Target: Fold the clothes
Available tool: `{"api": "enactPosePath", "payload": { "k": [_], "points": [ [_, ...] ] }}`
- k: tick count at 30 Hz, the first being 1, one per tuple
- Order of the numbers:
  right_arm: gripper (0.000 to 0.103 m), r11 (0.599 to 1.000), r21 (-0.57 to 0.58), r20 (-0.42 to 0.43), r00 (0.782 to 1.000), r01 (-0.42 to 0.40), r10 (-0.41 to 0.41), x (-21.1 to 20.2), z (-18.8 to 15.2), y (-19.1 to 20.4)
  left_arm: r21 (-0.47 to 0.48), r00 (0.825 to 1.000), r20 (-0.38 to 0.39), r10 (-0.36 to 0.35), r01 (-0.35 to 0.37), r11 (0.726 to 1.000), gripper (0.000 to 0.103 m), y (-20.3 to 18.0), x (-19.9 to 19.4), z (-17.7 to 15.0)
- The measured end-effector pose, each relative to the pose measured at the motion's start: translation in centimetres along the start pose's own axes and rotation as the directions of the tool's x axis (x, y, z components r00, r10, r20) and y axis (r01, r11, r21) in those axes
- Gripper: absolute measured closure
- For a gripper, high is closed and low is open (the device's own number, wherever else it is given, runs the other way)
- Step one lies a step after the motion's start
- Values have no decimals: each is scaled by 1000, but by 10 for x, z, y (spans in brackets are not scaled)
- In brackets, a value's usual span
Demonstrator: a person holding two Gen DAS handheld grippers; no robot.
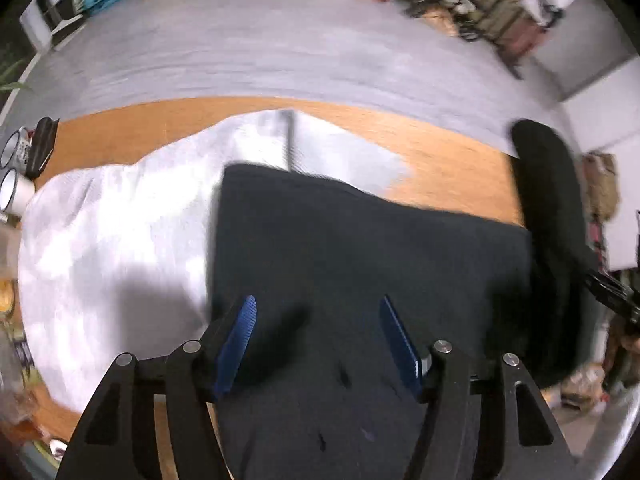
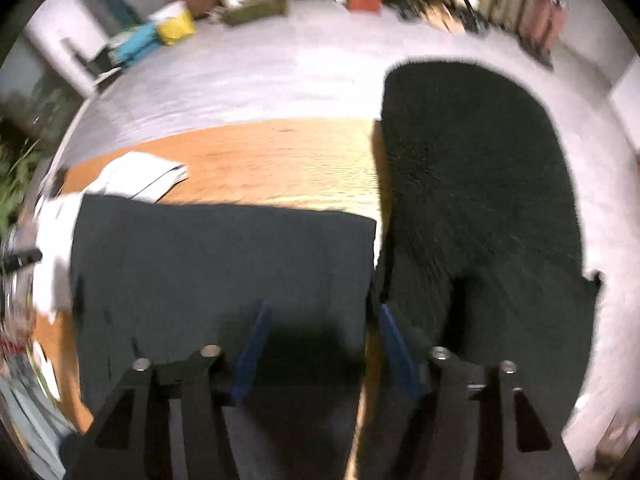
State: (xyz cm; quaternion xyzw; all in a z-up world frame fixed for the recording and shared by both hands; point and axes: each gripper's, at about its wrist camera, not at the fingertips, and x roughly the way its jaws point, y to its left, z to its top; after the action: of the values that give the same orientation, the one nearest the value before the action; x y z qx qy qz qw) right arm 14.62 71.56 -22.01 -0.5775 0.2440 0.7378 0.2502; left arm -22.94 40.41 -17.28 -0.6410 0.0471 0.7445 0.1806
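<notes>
While both claws hang apart above the cloth, the scene is set out as follows.

Left claw: the left claw (image 1: pixel 318 308), at the lower centre of the left view, is seen released, blue pads spread, nothing between them.

Right claw: the right claw (image 2: pixel 322 312), at the lower centre of the right view, is likewise seen released and empty, straddling the dark cloth's right edge.

Dark cloth: the dark cloth (image 1: pixel 360 240) is laid flat as a squared panel on the counter (image 1: pixel 452 160), filling the middle and lower part of both views, partly over a white cloth (image 1: pixel 112 240) at the left.

Black fleece: a black fleece (image 2: pixel 472 168) is draped at the right of the frame, just beside the dark cloth.

Step judged: a fold appears to have been laid down; the next pair of corners is probably to be taken.

Doing it well: corners should be pinched at matching spots, only one layer should be caught, and the white cloth and fleece should be left untouched.

Mugs: two mugs (image 1: pixel 14 168) stand at the left edge.

Writing: none can be read; the views are blurred.
</notes>
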Motion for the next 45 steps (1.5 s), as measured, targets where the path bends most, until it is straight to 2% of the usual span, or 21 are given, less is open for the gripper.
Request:
{"api": "enactPosePath", "payload": {
  "k": [5,9,12,15,17,19,20,21,22,24,27,29,31,33,35,36,39,40,41,42,45],
  "points": [
    [49,998,37,-97,994,49,-45,87,31,-1,-31,1000,-8,-5,5,999,38,22,35,32],
    [48,997,37,-133,989,71,-65,118,37,-18,-20,1000,-10,17,-17,1000,38,27,43,39],
    [49,997,33,-140,988,71,-66,129,36,-22,-35,998,35,44,-43,998,38,33,38,41],
    [61,996,9,-136,987,85,-83,136,33,-21,-66,997,70,44,-40,997,38,37,38,49],
    [71,997,2,-133,988,78,-77,139,31,-20,-57,997,49,62,-59,997,38,36,46,50],
    [74,996,-2,-116,990,85,-85,143,30,-19,-50,996,31,80,-78,996,38,36,53,51],
    [80,996,-4,-106,990,89,-89,144,30,-19,-51,996,29,86,-85,995,47,38,55,50],
    [94,995,-4,-99,990,99,-99,146,29,-20,-47,996,28,87,-85,995,61,37,57,49],
    [99,994,-5,-86,991,105,-105,144,29,-20,-31,996,25,84,-83,996,76,36,58,47],
    [99,993,-9,-56,992,114,-115,140,28,-21,-11,995,36,89,-89,996,82,34,54,45],
    [100,993,-12,-6,993,117,-117,127,31,-21,-52,997,49,60,-58,997,84,41,44,50],
    [100,994,-14,28,993,112,-112,117,34,-21,-82,994,99,42,-34,996,85,45,34,55],
    [100,994,-9,63,992,113,-113,109,39,-22,-129,976,205,65,-39,991,85,57,8,61],
    [100,994,-2,106,988,112,-111,102,44,-23,-176,961,262,93,-47,983,85,71,-8,67],
    [100,994,4,138,985,105,-105,99,48,-22,-205,963,256,84,-31,978,85,83,-11,72],
    [100,995,7,139,985,102,-102,101,48,-22,-204,972,228,62,-14,979,85,86,-6,72],
    [97,991,27,65,989,132,-134,114,44,-25,-177,989,143,20,5,984,83,87,9,68],
    [91,989,21,37,989,145,-145,118,42,-25,-165,991,132,26,-4,986,82,86,12,67],
    [72,988,16,27,987,155,-156,120,38,-27,-153,992,121,31,-12,988,81,85,15,66],
    [61,986,13,23,986,165,-165,121,34,-29,-140,993,110,37,-21,990,80,84,18,64],
    [63,986,13,15,986,164,-164,123,30,-34,-157,996,93,14,1,988,75,85,27,67]
  ]
}}
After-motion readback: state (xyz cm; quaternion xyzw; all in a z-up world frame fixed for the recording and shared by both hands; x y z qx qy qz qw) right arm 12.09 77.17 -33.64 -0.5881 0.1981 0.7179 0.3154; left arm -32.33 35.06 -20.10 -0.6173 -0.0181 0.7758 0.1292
